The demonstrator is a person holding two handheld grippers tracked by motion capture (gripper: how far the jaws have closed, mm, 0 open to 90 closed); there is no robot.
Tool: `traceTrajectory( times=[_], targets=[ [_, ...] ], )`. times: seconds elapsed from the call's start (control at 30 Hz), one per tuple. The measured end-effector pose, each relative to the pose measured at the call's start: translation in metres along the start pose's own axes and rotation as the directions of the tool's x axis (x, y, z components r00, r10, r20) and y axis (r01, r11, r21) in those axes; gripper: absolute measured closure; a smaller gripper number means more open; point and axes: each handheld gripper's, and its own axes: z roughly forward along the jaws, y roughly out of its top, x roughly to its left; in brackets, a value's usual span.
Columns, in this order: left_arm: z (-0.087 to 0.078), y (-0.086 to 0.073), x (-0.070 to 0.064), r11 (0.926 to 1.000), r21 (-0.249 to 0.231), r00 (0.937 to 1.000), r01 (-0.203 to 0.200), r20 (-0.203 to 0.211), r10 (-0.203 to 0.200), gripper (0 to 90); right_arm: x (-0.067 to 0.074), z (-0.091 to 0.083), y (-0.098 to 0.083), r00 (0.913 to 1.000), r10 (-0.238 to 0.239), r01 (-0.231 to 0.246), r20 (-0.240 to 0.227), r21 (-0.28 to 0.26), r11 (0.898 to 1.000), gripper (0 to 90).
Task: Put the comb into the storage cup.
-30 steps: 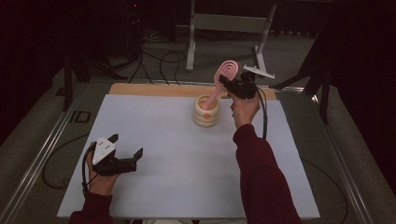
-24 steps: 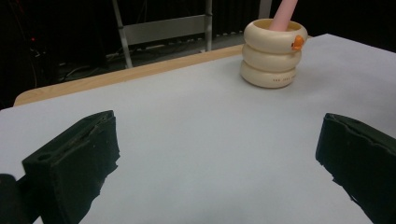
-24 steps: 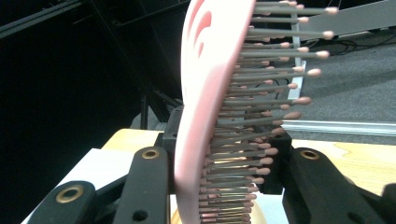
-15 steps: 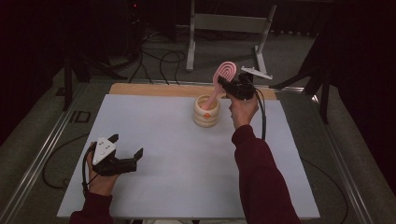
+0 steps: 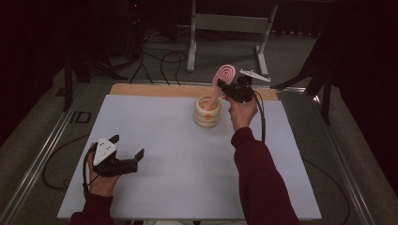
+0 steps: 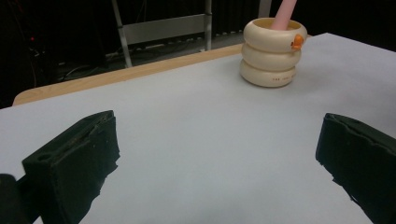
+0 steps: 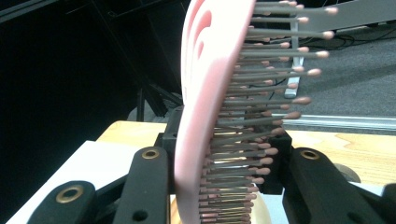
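Your right gripper (image 5: 228,87) clamps the pink hairbrush (image 5: 224,75) — handle down in the far cup (image 5: 207,112); release next, while the left gripper (image 5: 133,158) idles wide open.

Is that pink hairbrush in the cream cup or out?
In: the hairbrush handle dips into the cup, head sticking out, right gripper clamped on it.

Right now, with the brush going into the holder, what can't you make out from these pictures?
- Handle end of the pink hairbrush: hidden inside the cream ring-stacked holder in the high view, so whether it touches bottom is unclear.
- Brush head: cut off by the top edge in the left gripper view.
- Holder: almost wholly covered by the brush and the right gripper in the right gripper view.
- Small print low on the holder: too small to read, left gripper view.
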Motion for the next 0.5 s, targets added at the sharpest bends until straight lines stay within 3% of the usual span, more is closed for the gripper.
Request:
traceTrajectory(
  times=[0.5],
  targets=[
    [0.0003,-0.0003,0.0002,1.0000,0.003,1.0000,-0.002,0.000,0.002,0.1,0.0035,0.0060,-0.0084,1.0000,-0.007,0.007,0.002,0.016,1.000,63.3]
  ],
)
